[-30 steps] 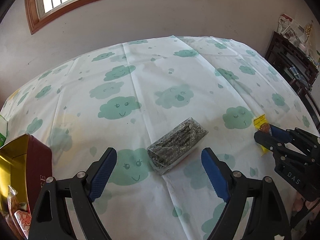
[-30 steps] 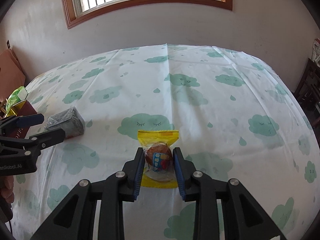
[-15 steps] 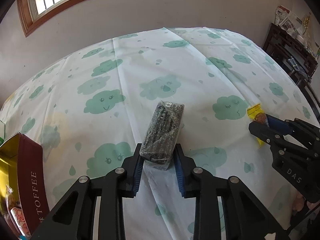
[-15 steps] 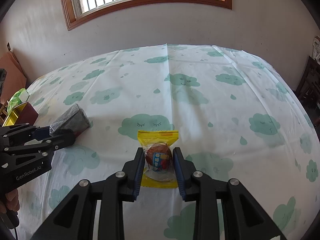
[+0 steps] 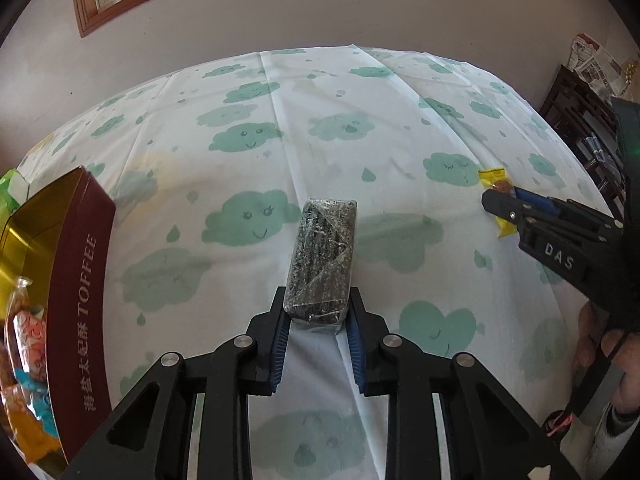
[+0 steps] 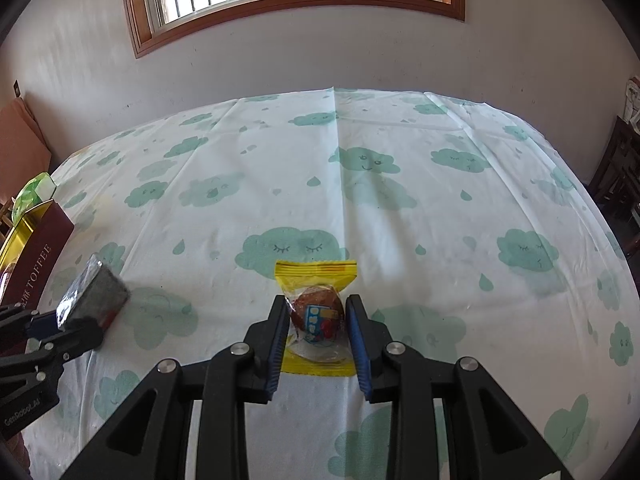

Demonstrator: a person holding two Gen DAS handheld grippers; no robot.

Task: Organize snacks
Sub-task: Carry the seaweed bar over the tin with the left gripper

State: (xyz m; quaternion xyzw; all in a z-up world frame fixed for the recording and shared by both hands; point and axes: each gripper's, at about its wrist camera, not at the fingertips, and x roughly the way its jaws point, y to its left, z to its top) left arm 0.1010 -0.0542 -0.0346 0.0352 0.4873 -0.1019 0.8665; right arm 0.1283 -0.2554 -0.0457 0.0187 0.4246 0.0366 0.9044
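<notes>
Above the tablecloth point(image 5: 320, 92), left gripper point(image 5: 318, 320) now pinches the dark packet point(image 5: 322, 256), previously spread.

Open tablecloth point(image 5: 360, 128) lies ahead of both grippers; the toffee tin point(image 5: 80, 280) blocks the left edge, dark furniture point(image 5: 580, 120) the right.
</notes>
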